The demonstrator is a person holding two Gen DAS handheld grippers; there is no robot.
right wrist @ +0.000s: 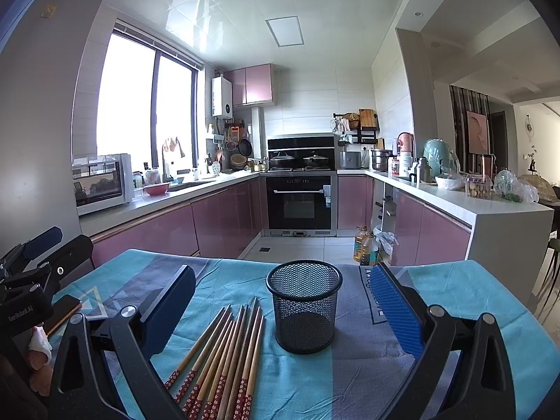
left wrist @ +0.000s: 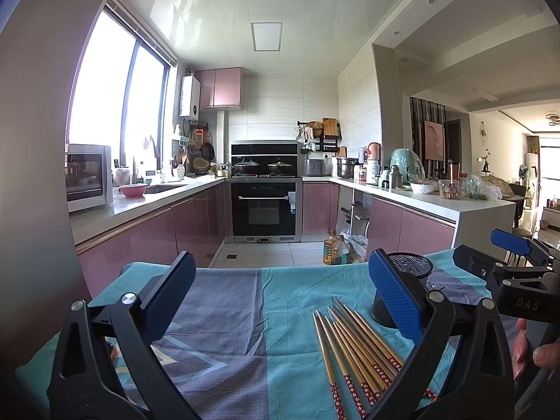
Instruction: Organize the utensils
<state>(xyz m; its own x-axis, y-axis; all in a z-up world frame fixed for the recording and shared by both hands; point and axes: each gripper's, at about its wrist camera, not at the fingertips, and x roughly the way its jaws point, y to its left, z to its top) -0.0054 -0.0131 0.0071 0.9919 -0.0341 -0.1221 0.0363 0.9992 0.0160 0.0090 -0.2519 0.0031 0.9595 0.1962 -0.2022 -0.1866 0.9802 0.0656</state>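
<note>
Several wooden chopsticks point(right wrist: 224, 353) with red patterned ends lie side by side on a blue and grey tablecloth point(right wrist: 308, 385), just left of an upright, empty black mesh cup point(right wrist: 303, 306). My right gripper point(right wrist: 283, 304) is open and empty, held above the cloth with chopsticks and cup between its fingers. My left gripper point(left wrist: 280, 297) is open and empty; the chopsticks point(left wrist: 353, 346) lie in front of its right finger, which partly hides the cup point(left wrist: 409, 280). The right gripper point(left wrist: 511, 262) also shows at the far right of the left wrist view.
A phone point(right wrist: 64, 309) lies on the cloth at the left. The table's far edge meets the kitchen floor, where oil bottles point(right wrist: 364, 246) stand. Pink cabinets and white counters point(right wrist: 455, 203) run along both sides, with an oven point(right wrist: 299, 203) at the back.
</note>
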